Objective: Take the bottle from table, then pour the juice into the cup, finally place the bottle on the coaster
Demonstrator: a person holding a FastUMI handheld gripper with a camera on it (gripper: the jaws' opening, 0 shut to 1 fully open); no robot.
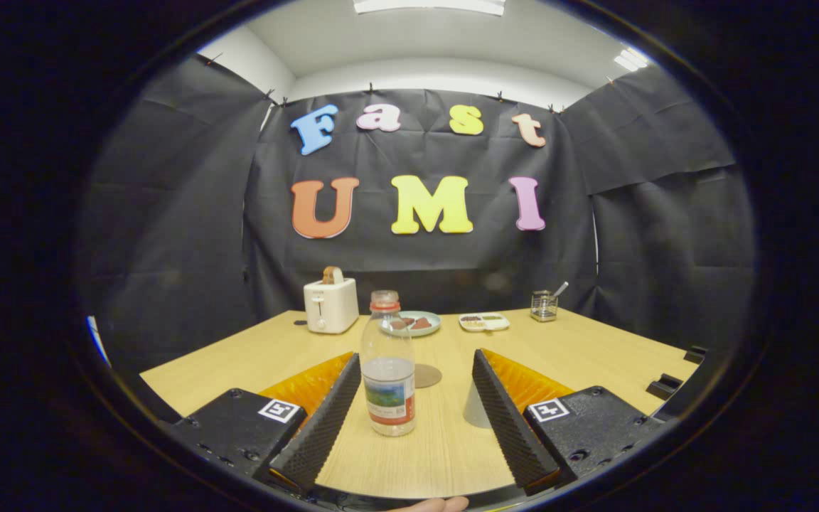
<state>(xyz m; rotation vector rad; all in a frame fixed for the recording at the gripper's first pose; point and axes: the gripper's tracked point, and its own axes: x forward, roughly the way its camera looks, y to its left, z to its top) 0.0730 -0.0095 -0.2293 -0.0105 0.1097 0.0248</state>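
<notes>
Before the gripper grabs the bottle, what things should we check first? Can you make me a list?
1. Gripper open: ok, its fingers stand wide apart.
2. Bottle between the fingers: ok, nearer one finger, untouched.
3. Bottle upright on the table: ok.
4. Bottle cap: cannot tell if it is on.
5. Cup in place: ok, partly behind a finger.
6. Coaster free: ok, bare, just beyond the bottle.
</notes>
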